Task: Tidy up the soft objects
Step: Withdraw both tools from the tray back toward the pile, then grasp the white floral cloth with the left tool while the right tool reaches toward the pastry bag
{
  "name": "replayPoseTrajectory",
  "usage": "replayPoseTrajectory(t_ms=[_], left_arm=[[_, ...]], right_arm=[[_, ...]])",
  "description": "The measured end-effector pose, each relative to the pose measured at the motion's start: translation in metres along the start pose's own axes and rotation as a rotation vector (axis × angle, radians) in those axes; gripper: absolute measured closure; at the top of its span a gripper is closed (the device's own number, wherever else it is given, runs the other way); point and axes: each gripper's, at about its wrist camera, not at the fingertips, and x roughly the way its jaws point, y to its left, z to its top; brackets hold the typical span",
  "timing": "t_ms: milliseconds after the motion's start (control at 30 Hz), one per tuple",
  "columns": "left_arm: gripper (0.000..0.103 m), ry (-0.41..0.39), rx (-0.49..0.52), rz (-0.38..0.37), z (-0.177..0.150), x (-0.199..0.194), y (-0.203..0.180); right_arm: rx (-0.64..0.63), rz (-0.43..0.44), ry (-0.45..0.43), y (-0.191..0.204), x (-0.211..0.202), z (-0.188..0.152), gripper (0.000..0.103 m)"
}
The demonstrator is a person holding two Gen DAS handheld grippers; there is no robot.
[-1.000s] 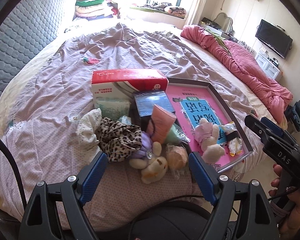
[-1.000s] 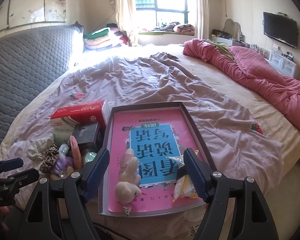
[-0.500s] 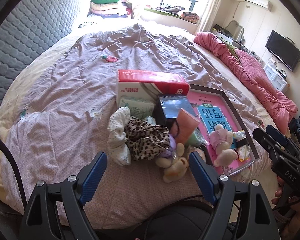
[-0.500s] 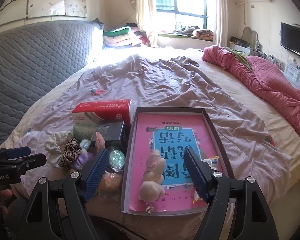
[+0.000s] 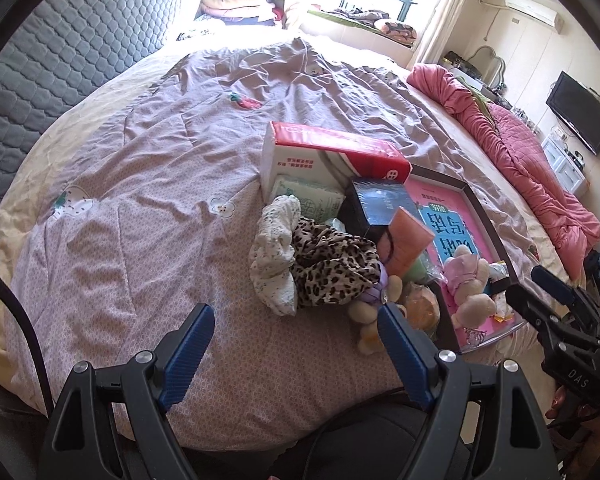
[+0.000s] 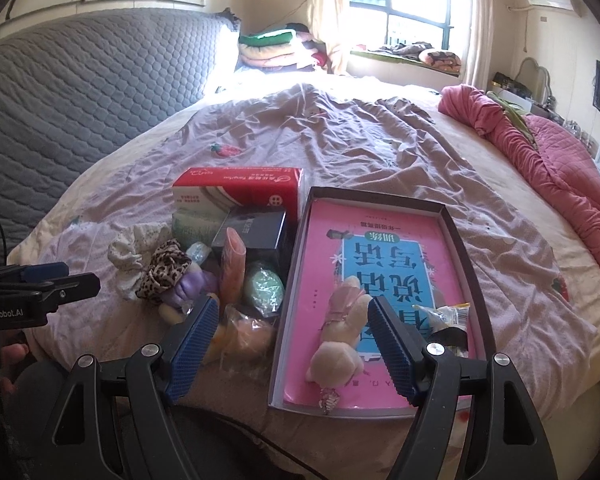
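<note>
Both claws hang over the near edge of the bed [image 5: 140, 208], jaws wide apart and nothing between them. In the left wrist view the left claw [image 5: 296, 344] sits at the lower middle, over bare lilac quilt, with the heap of soft things just up and right of it: a white scrunchie [image 5: 274, 252] touching a leopard-print scrunchie [image 5: 332, 268], and a beige plush toy [image 5: 370, 320] partly behind the right finger. In the right wrist view the right claw [image 6: 292, 340] frames a pink plush rabbit [image 6: 340, 336] lying in the shallow tray [image 6: 456, 240], on top of a pink book [image 6: 324, 248]. Left of the tray, a red tissue box [image 6: 240, 188], a dark box [image 6: 256, 228] and a peach tube [image 6: 233, 268] crowd together.
</note>
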Motion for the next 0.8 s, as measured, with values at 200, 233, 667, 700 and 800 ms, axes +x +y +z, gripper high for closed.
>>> replayPoseTrajectory(t_ms=[200,233,667,700,800], left_arm=[[0.02,0.016,-0.045,0.006,-0.001,0.007,0.013],[0.02,0.019,-0.05,0.01,-0.002,0.008,0.015],[0.02,0.045,-0.11,0.023,-0.009,0.029,0.034],[0.02,0.046,-0.109,0.022,-0.009,0.031,0.035],[0.02,0.053,-0.105,0.027,-0.009,0.036,0.035]], right_arm=[[-0.033,0.013,0.027,0.006,0.007,-0.005,0.025],[-0.04,0.016,0.029,0.007,0.007,-0.005,0.025],[-0.148,0.032,0.104,0.024,0.031,-0.018,0.025],[-0.154,0.03,0.107,0.025,0.033,-0.02,0.025],[-0.179,0.019,0.119,0.027,0.039,-0.022,0.025]])
